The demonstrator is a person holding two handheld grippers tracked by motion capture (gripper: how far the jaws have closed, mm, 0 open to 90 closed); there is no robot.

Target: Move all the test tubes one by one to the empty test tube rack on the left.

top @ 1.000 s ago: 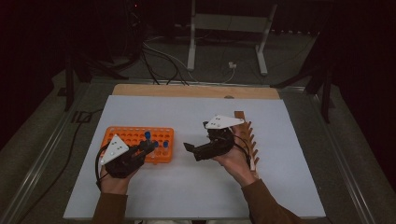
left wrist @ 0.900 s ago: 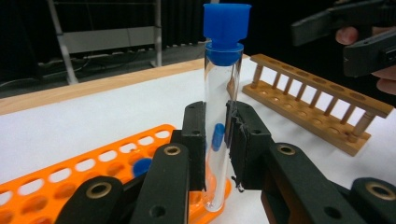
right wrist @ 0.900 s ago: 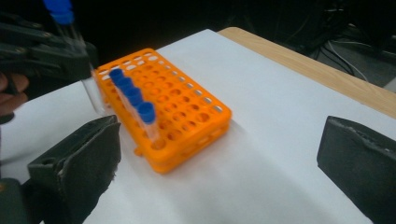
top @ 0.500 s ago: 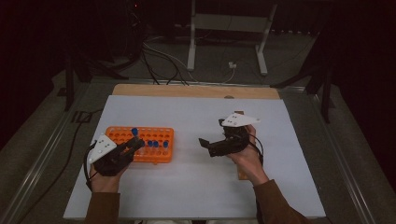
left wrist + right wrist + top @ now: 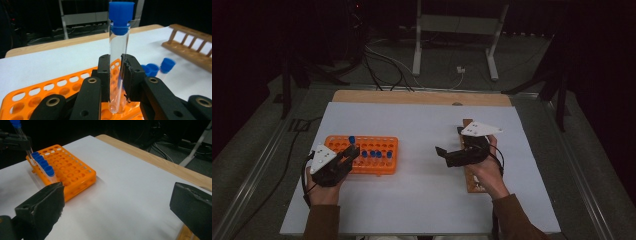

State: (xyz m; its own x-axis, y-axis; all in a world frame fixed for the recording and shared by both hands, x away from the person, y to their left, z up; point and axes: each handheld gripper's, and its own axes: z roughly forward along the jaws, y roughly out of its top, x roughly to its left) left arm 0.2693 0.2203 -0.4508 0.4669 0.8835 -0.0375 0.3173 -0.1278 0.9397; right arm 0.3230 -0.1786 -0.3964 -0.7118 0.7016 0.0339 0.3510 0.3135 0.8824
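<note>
My left gripper [image 5: 115, 65] is shut on a clear test tube [image 5: 119, 50] with a blue cap, held upright just above the orange tube rack [image 5: 37, 92]. From the high view, that left gripper [image 5: 350, 153] hangs over the rack's [image 5: 384, 169] front left corner, the tube's cap [image 5: 352, 139] sticking up. Several blue-capped tubes [image 5: 372, 154] stand in the rack. My right gripper [image 5: 450, 143] points left, open and empty, above a wooden rack [image 5: 472, 184]. In the right gripper view its jaws [image 5: 120, 202] stand wide apart, facing the orange rack [image 5: 75, 173].
A white sheet [image 5: 422, 125] covers the table, with a wooden strip [image 5: 412, 96] along its far edge. The wooden rack [image 5: 190, 50] lies on the right side. Cables and a metal stand [image 5: 452, 45] sit on the dark floor beyond.
My right gripper has moved to the right, from the middle of the sheet to over the wooden rack, staying open. The left gripper has barely shifted, still gripping the tube.
</note>
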